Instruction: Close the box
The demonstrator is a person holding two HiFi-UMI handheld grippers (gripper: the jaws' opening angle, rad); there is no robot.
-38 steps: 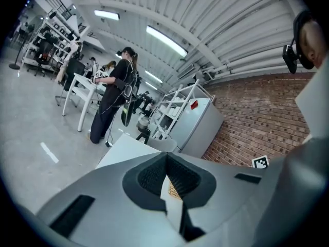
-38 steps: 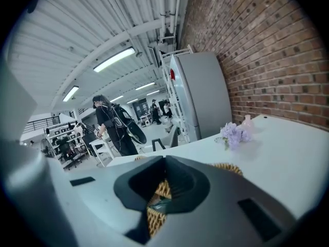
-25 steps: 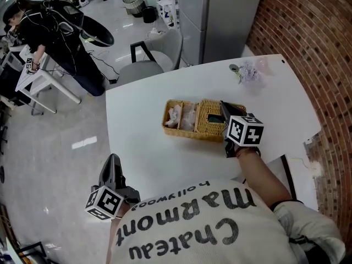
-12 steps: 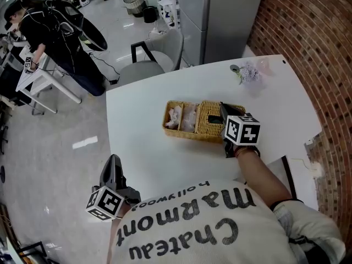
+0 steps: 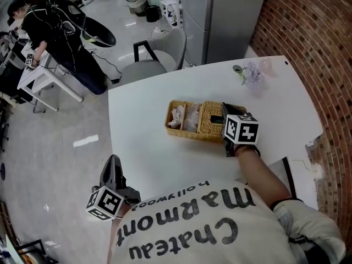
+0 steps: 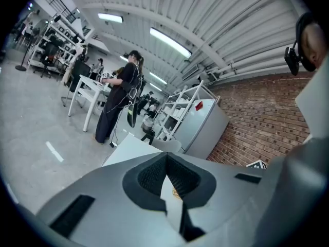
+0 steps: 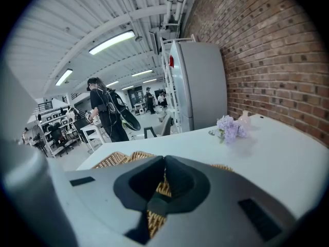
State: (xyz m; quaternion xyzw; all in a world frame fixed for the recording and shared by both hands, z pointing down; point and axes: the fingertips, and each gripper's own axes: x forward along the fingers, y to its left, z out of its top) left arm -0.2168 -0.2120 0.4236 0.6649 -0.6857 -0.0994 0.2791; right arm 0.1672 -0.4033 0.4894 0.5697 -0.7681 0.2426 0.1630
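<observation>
Box lid (image 5: 208, 125) beneath right gripper (image 7: 164, 183) jaws

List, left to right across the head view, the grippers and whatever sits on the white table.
left gripper → wicker box → purple flowers. The right gripper overlaps the box's right end, so it is left out.
</observation>
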